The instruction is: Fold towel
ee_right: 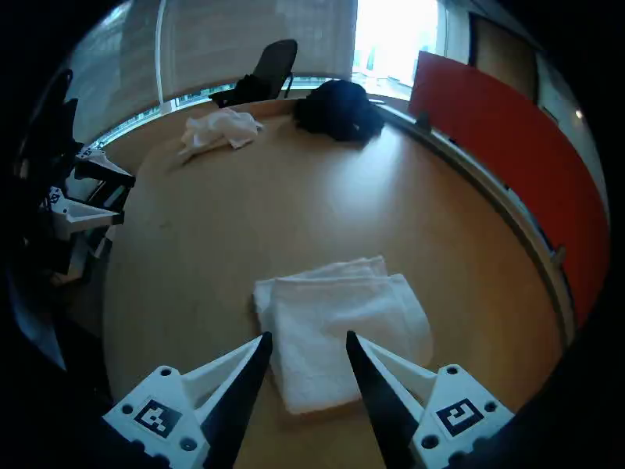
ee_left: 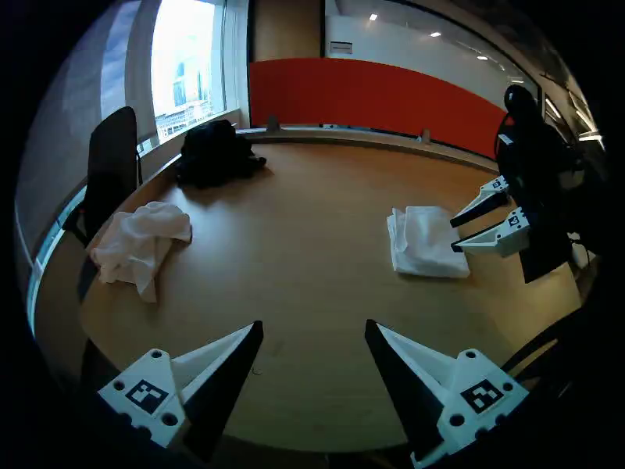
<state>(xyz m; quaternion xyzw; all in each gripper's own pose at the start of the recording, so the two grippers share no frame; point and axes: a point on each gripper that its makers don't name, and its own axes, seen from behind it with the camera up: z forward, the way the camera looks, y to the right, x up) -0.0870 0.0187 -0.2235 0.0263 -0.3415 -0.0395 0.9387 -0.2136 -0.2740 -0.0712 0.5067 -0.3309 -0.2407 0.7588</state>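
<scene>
Folding is looking done on one piece: a folded towel [ee_right: 344, 328] is lying flat on the wooden table [ee_right: 312, 211] just ahead of the right gripper [ee_right: 308, 336], whose fingers are standing spread and gripping nothing, while a crumpled towel [ee_left: 141, 242] is sitting well apart near the table's edge by a chair [ee_left: 109, 172], with a black bag [ee_left: 212, 152] farther along. The left gripper [ee_left: 313, 323] is likewise hanging wide open and empty over bare wood. For the crumpled one, I am judging that each gripper is needing to pinch a separate corner and draw the cloth flat before any fold.
</scene>
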